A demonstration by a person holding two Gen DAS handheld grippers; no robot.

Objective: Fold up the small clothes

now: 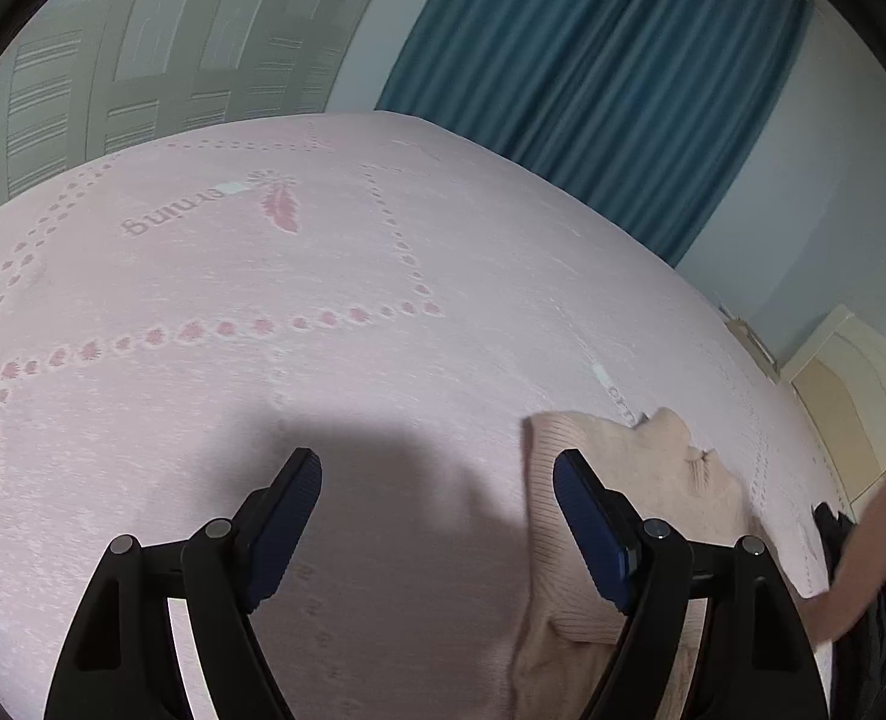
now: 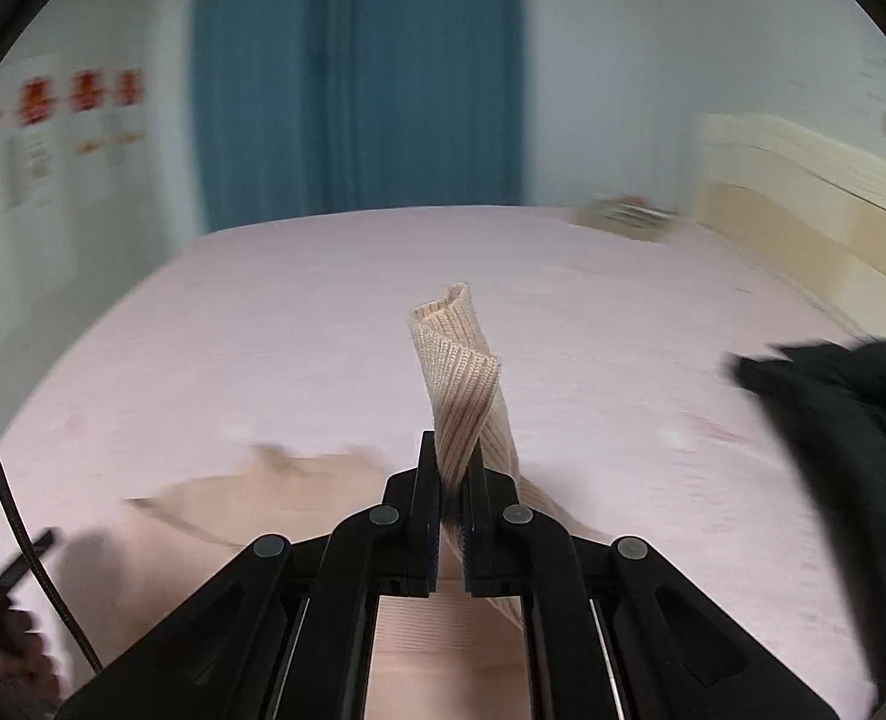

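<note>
A pale peach ribbed knit garment lies on the pink bedspread, at the lower right of the left wrist view. My left gripper hovers open over bare bedspread, and its right finger overlaps the garment's left edge. In the right wrist view my right gripper is shut on a twisted sleeve of the same peach garment, whose ribbed cuff sticks up past the fingertips. The garment's body trails below to the left, blurred.
A dark garment lies on the bed at the right, also seen as a dark heap behind a person's bare arm. A cream headboard and blue curtains border the bed. A hand holds a cable at lower left.
</note>
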